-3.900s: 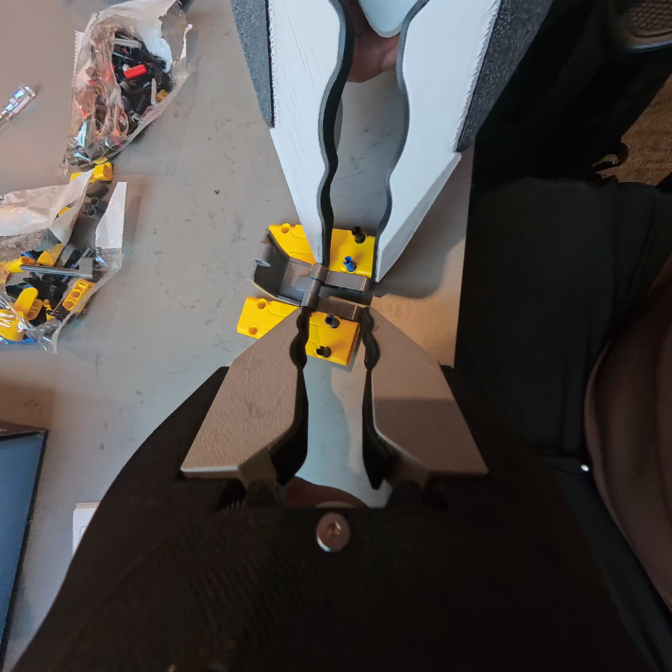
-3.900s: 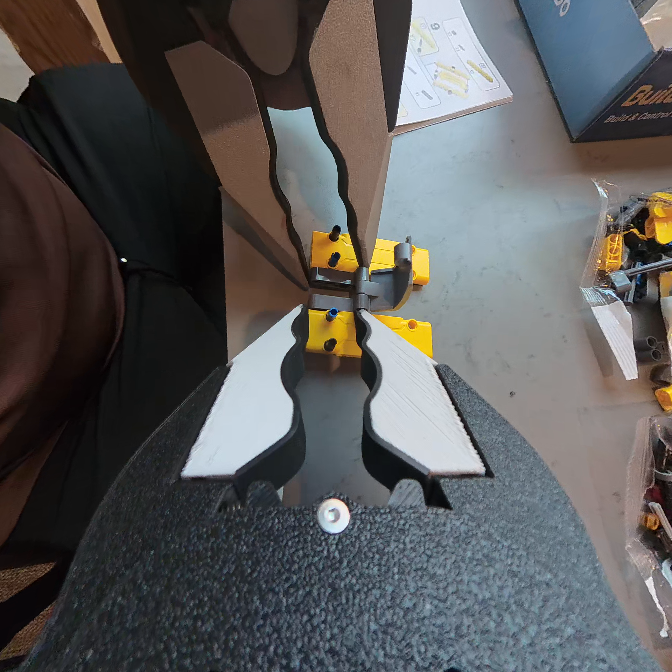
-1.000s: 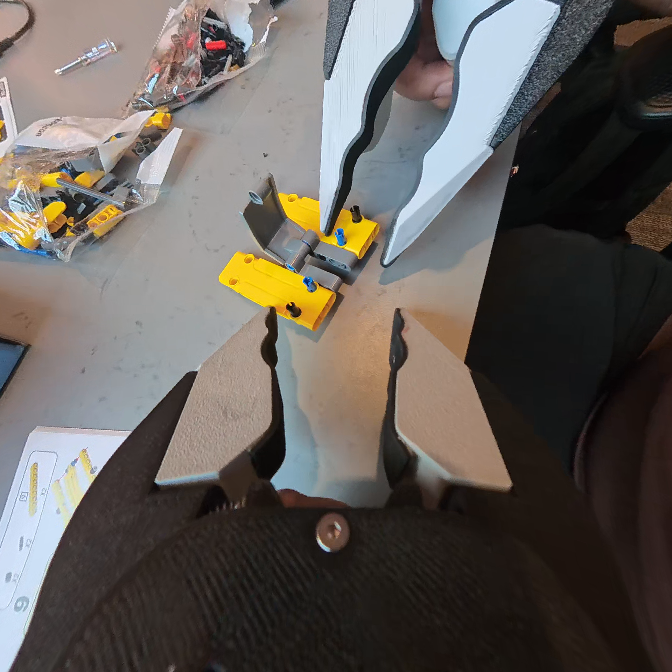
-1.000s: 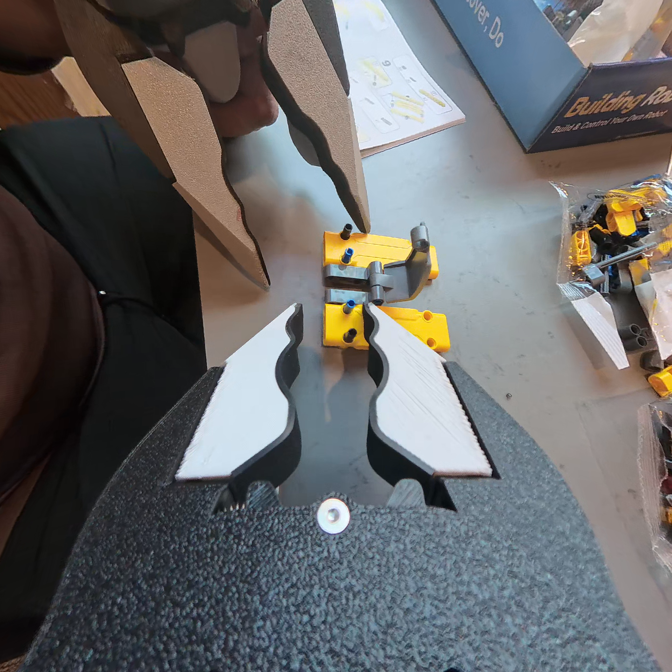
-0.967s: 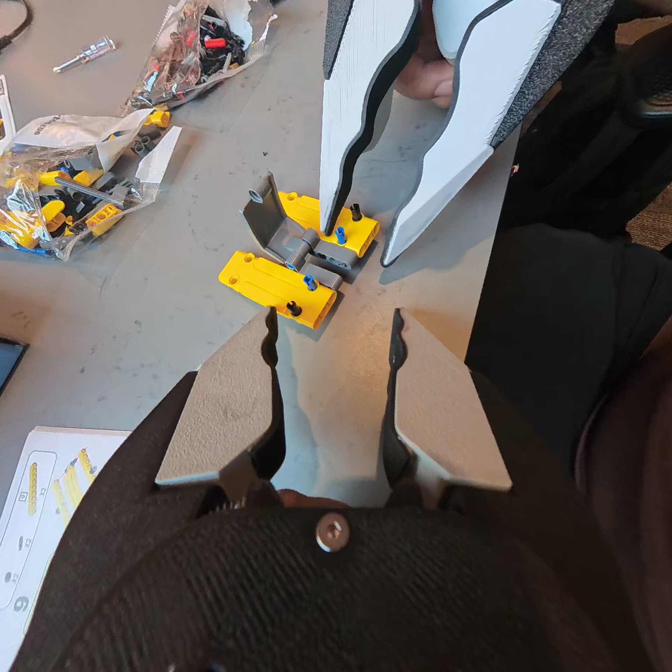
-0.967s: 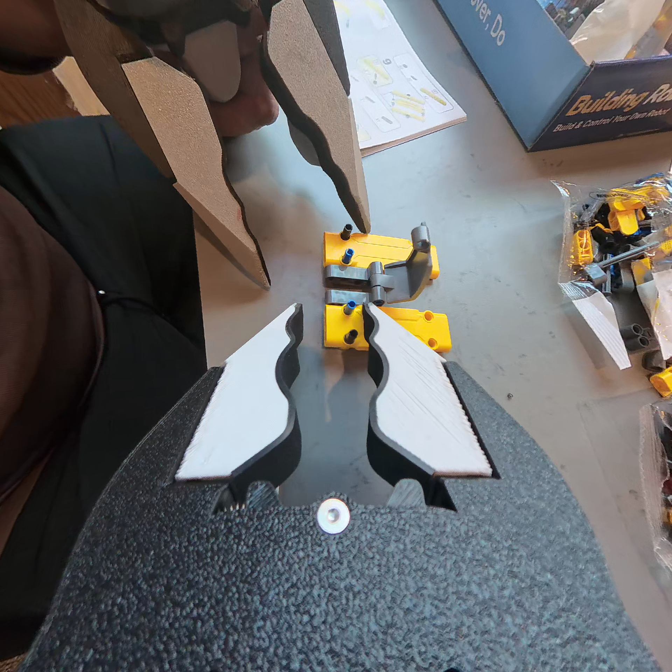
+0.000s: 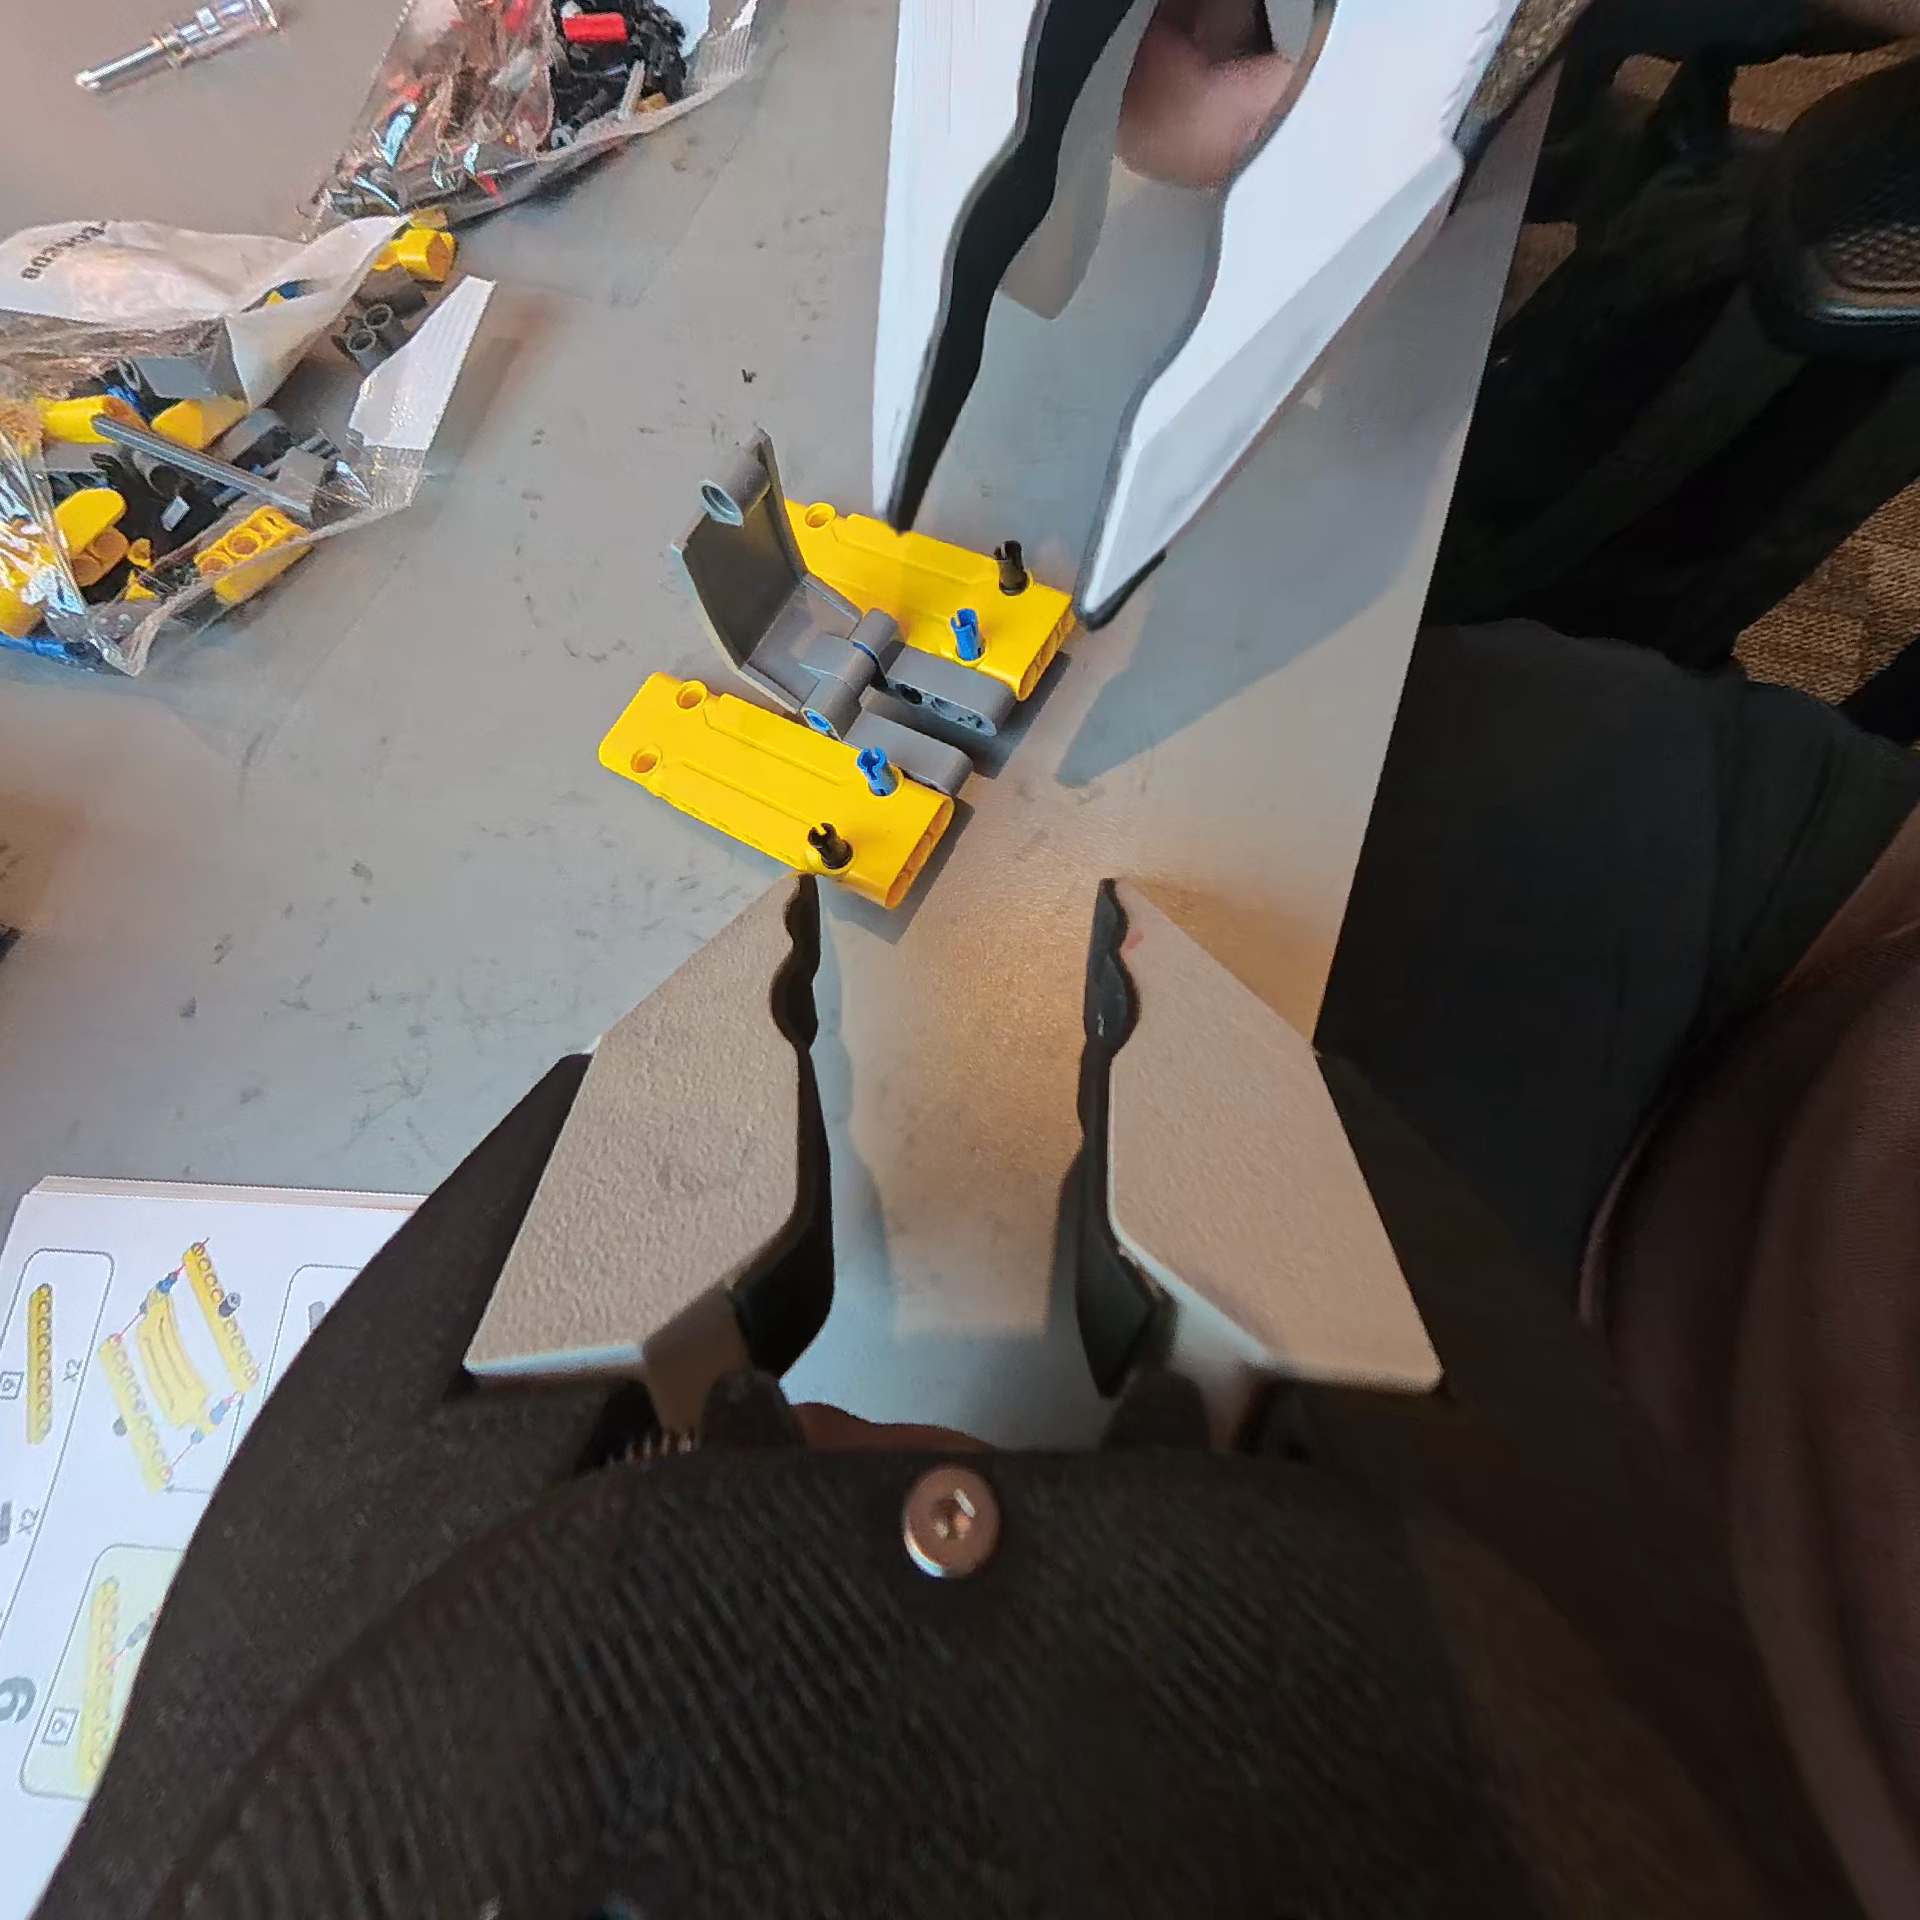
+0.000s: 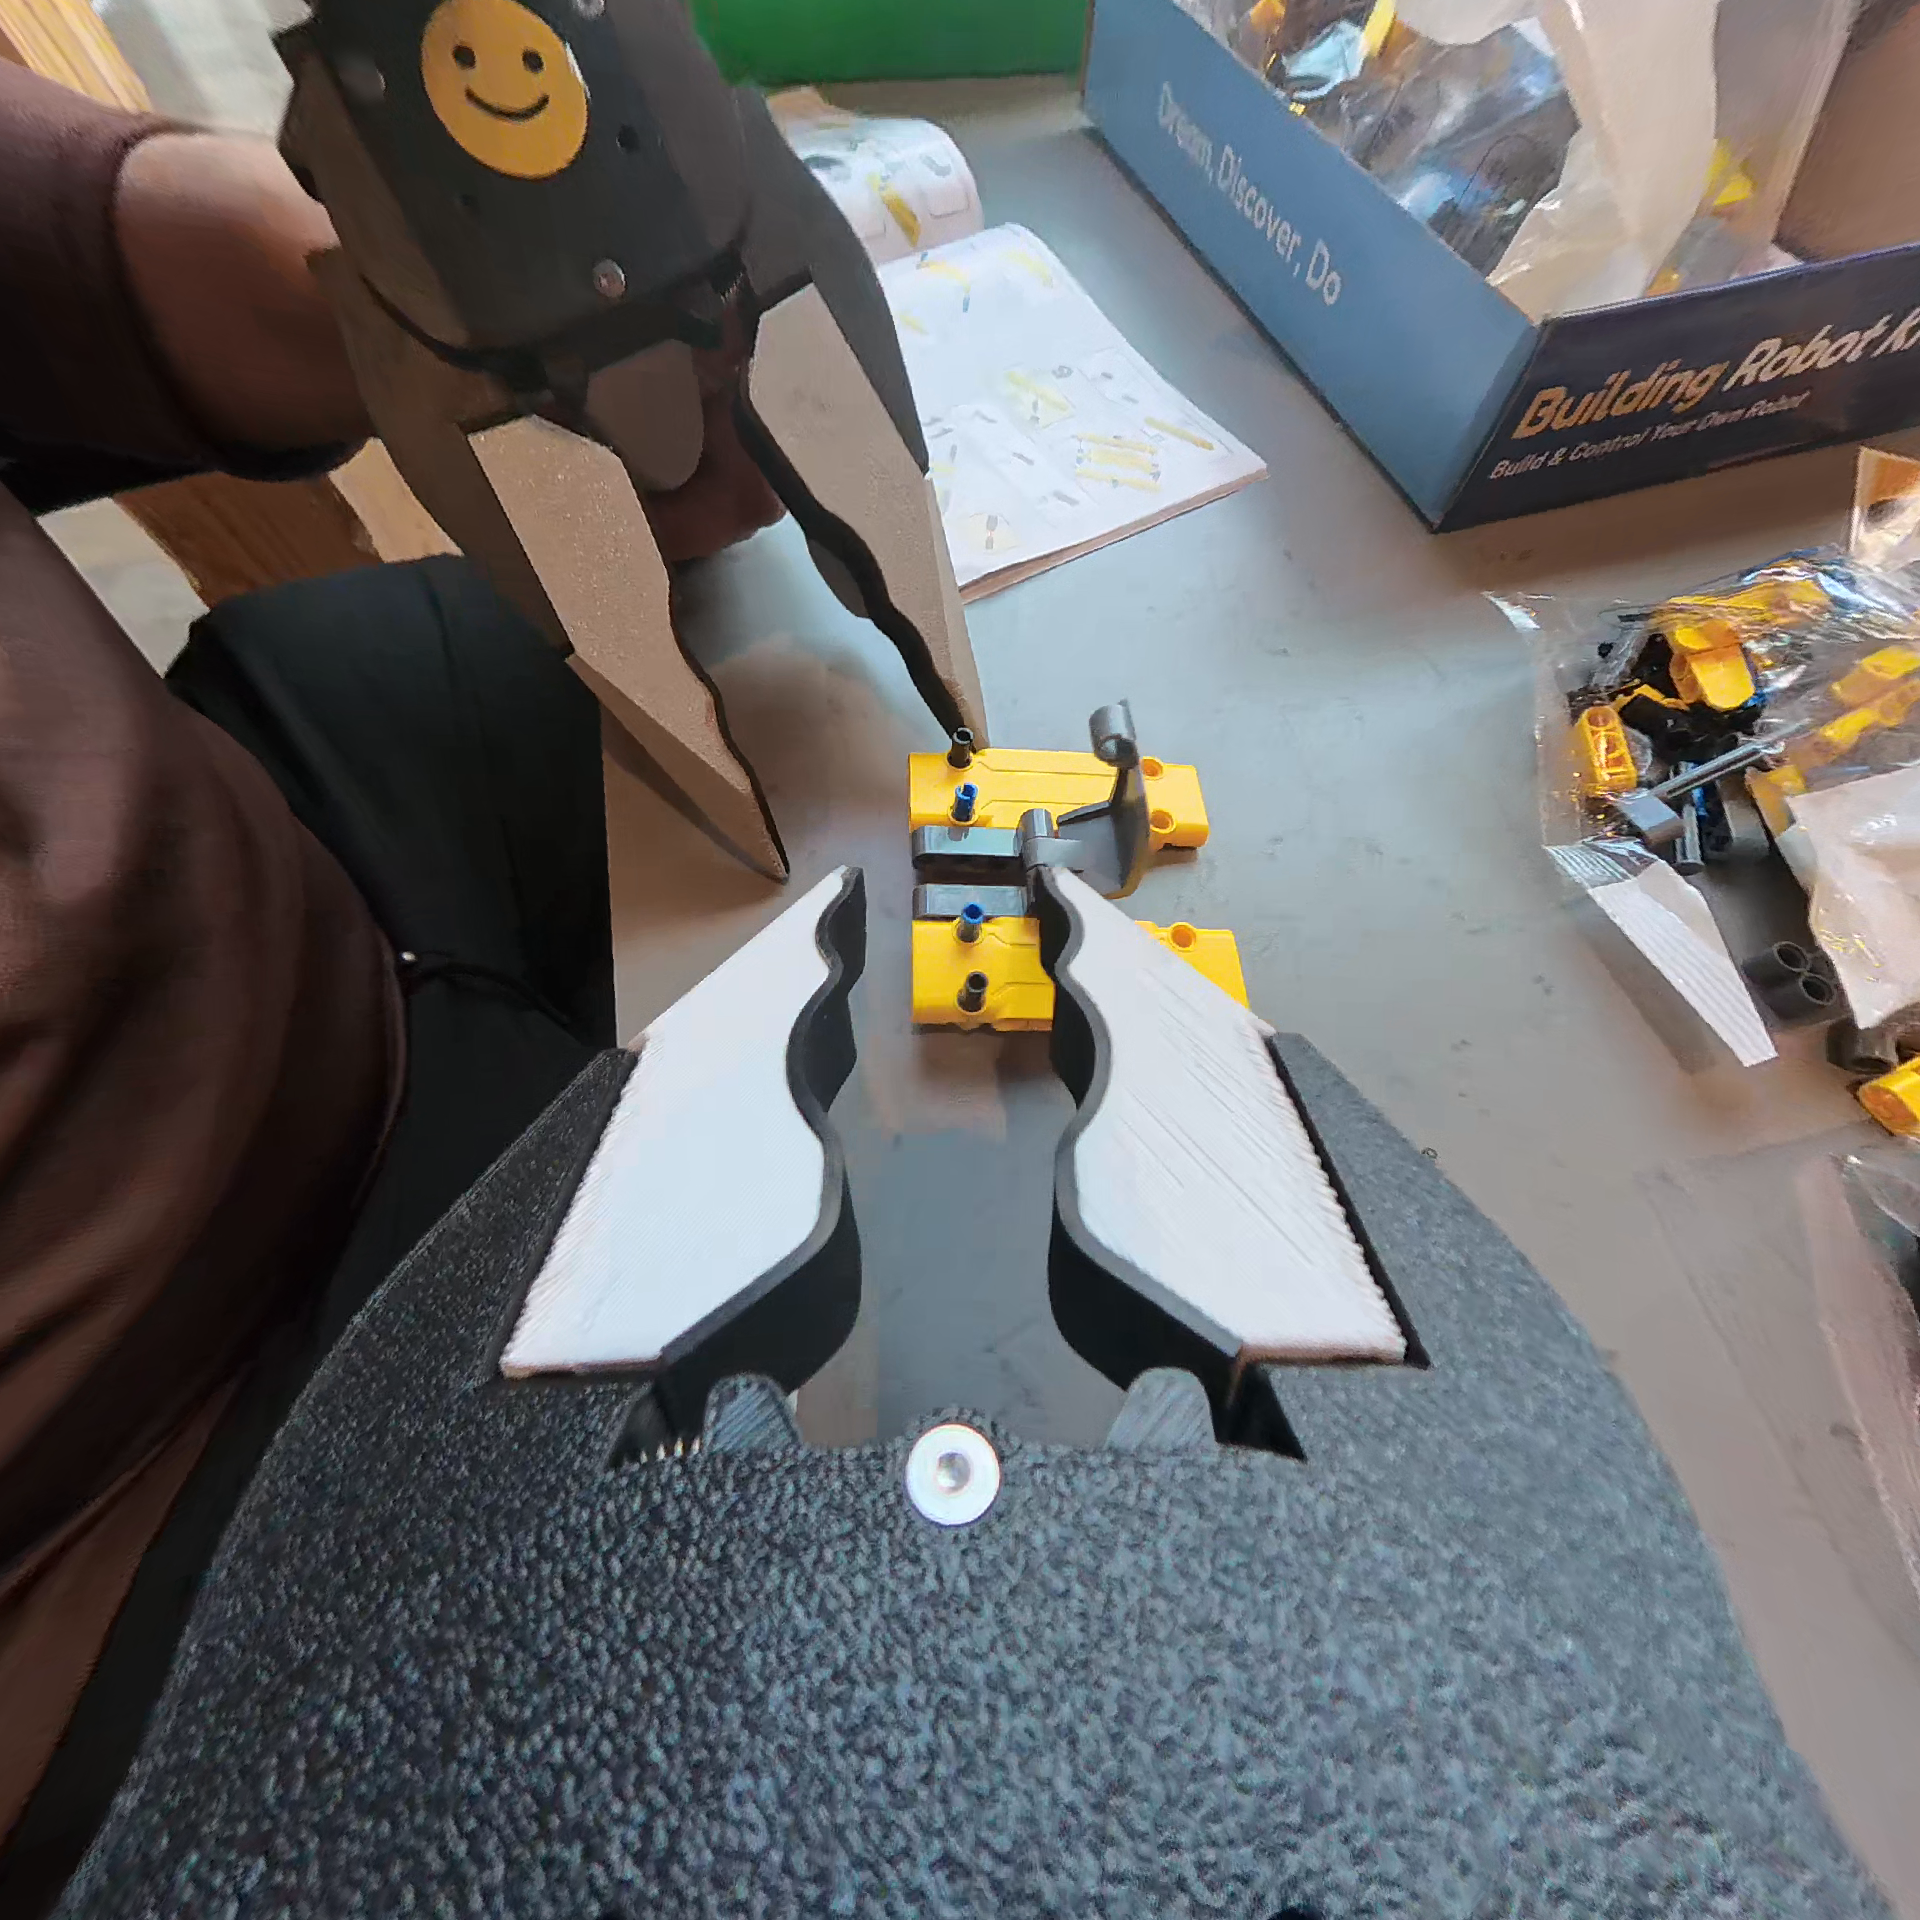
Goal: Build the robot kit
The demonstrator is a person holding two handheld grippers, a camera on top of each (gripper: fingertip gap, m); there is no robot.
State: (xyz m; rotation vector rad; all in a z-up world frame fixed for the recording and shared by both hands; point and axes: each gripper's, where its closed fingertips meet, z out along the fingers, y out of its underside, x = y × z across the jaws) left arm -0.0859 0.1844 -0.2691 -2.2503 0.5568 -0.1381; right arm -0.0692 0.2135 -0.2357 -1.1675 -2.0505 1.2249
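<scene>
Flanking two yellow panels [image 7: 777,781], two spread claws, left claw [image 7: 954,894], right claw [image 8: 948,881]

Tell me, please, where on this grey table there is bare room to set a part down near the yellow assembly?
Bare table lies between the yellow assembly, the instruction booklet and the parts bags. In the right wrist view, another free strip runs between the assembly and the blue box. It is crowded at the assembly, flanked by the left gripper and right gripper, both open.
</scene>
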